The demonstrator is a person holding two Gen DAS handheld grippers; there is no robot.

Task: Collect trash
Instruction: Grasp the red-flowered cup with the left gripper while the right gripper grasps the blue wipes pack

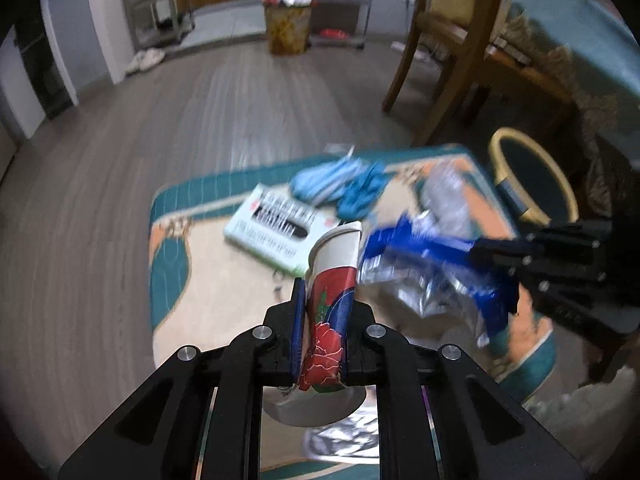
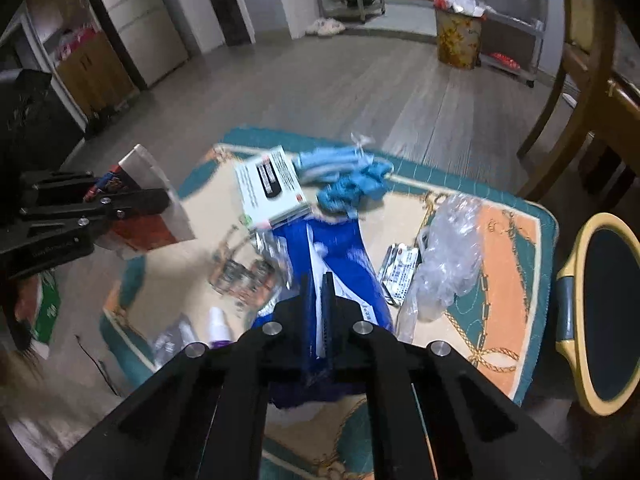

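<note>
The left gripper (image 1: 322,320) pinches a flattened paper cup (image 1: 330,304), white with a red flower and blue print, squeezed between its 2 jaws; the cup's rim points away from the camera, above the patterned teal, cream and orange tablecloth (image 1: 172,280). In the right wrist view the same cup (image 2: 148,200) shows at the left edge, clamped in the left gripper (image 2: 160,200) and held clear of the table.

The right gripper (image 2: 320,292) is closed on a blue and silver foil wrapper (image 2: 336,248), its jaws pressed nearly together with only the thin foil between them. From the left wrist camera, that wrapper (image 1: 420,264) hangs crumpled from the right gripper (image 1: 476,250), just beside the cup.

On the tablecloth lie a white box with black print (image 2: 272,188), a heap of blue gloves or masks (image 2: 348,188) touching the box's far side, a clear plastic bag (image 2: 448,252) and a small printed packet (image 2: 400,272) beside it. A yellow-rimmed trash bin (image 2: 580,264) stands at the table's right edge. Across the wooden floor stands another full waste basket (image 1: 288,28). Both views are motion-blurred.
</note>
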